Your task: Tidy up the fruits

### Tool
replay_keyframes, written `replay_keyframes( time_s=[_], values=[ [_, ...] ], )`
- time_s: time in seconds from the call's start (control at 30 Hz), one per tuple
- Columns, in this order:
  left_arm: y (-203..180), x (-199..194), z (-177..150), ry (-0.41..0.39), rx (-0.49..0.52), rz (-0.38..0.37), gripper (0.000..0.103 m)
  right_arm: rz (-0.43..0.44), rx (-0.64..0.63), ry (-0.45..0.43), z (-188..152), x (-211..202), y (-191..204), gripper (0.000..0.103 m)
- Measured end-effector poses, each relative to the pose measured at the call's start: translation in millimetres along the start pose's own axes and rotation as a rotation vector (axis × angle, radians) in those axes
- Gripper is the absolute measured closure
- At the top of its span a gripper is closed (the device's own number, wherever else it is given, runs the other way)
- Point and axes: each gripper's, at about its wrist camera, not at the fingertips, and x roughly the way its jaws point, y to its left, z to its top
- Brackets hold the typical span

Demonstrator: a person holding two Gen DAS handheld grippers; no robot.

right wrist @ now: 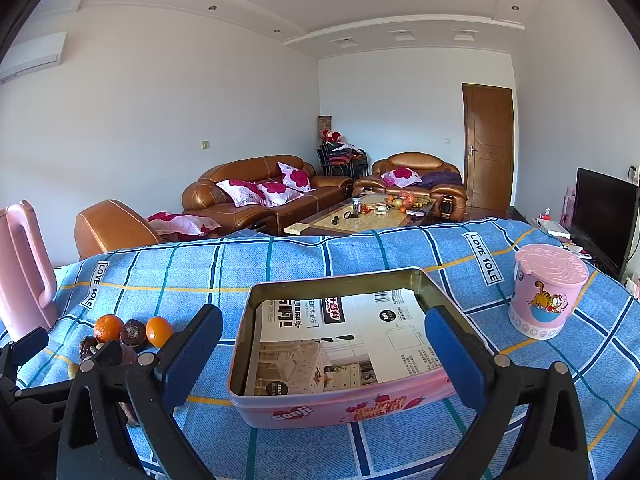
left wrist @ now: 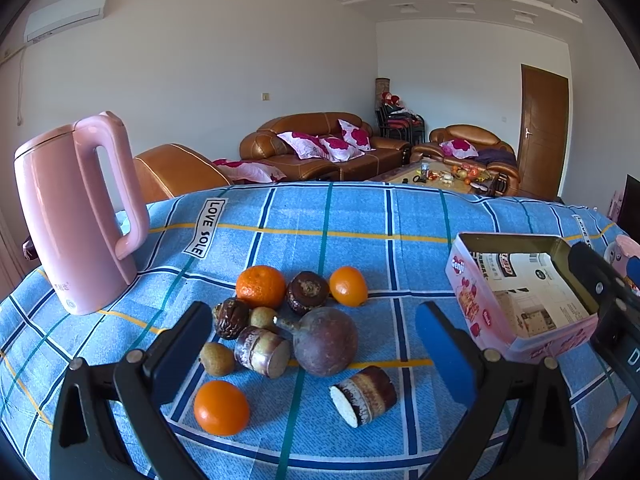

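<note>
A heap of fruit lies on the blue checked cloth in the left wrist view: a tangerine point(left wrist: 260, 286), two smooth oranges point(left wrist: 349, 286) point(left wrist: 221, 407), a purple round fruit point(left wrist: 325, 342), two sugarcane pieces point(left wrist: 263, 352) point(left wrist: 364, 396), small kiwis point(left wrist: 217, 358) and dark wrinkled fruits point(left wrist: 231, 317). My left gripper point(left wrist: 314, 354) hangs open just above and around the heap, holding nothing. The pink tin box point(right wrist: 344, 344) holds only a printed paper. My right gripper point(right wrist: 324, 356) stands open over the box's near side, empty. The box point(left wrist: 520, 300) also shows at the right of the left wrist view.
A pink kettle point(left wrist: 76, 216) stands at the table's left. A pink lidded cup point(right wrist: 548, 292) stands at the right, behind the box. The table's far edge drops off toward sofas point(right wrist: 260, 196) and a coffee table. The left gripper's body point(right wrist: 24, 380) sits beside my right gripper.
</note>
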Motion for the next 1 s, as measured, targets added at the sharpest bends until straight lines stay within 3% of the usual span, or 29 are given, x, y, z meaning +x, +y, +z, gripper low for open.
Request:
replay_keyframes(
  time_s=[1.0],
  values=[
    [-0.1, 0.4, 0.1, 0.000, 0.003, -0.002, 0.000, 0.000, 0.000, 0.005, 1.3, 0.6, -0.7, 0.001]
  ],
)
